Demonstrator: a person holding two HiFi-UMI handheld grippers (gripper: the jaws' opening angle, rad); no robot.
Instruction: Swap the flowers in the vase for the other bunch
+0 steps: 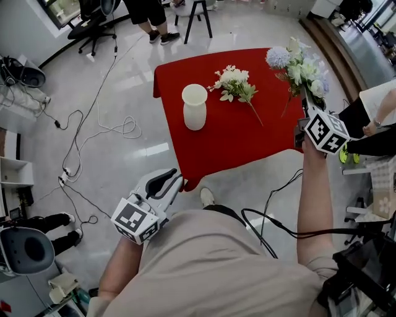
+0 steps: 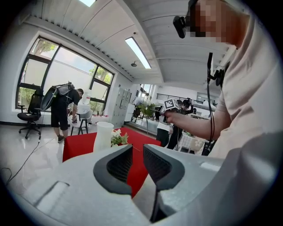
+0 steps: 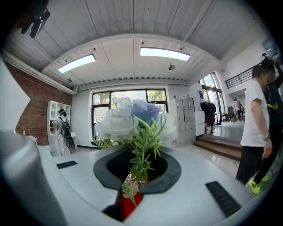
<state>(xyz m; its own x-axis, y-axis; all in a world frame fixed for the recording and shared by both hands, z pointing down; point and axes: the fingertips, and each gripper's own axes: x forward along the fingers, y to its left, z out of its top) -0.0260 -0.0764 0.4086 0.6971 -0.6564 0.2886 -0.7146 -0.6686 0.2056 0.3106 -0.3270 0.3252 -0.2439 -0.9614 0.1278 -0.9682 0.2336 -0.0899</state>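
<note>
Inventory, as I read it from the operator's seat

1. Right gripper (image 1: 304,110): pinched on the green stems of the blue-and-white bouquet (image 1: 300,65), blooms up. I hold it clear above the right edge of the red table (image 1: 247,145), presumably to keep the heads from dragging on the cloth.
2. Left gripper (image 1: 176,178): low by my body, off the near left corner of the table. Its jaws stand slightly apart with nothing between them, only red cloth showing through the gap. I judge it is parked out of the way.
3. White vase (image 1: 194,106): upright on the left part of the table, mouth empty as far as I can see, so it is ready to receive a bunch.
4. White bunch (image 1: 235,83): lying flat on the cloth just beside the vase on its right, stem pointing toward me. It sits between the bouquet and the vase, so a low path across could snag it.
5. Surroundings: cables (image 1: 105,130) trail on the floor at left. An office chair (image 1: 93,28) and a stool (image 1: 198,15) stand beyond the table. A bystander (image 1: 148,15) is behind it, and another person (image 1: 377,127) is close to the right gripper's side, which leaves little room there
</note>
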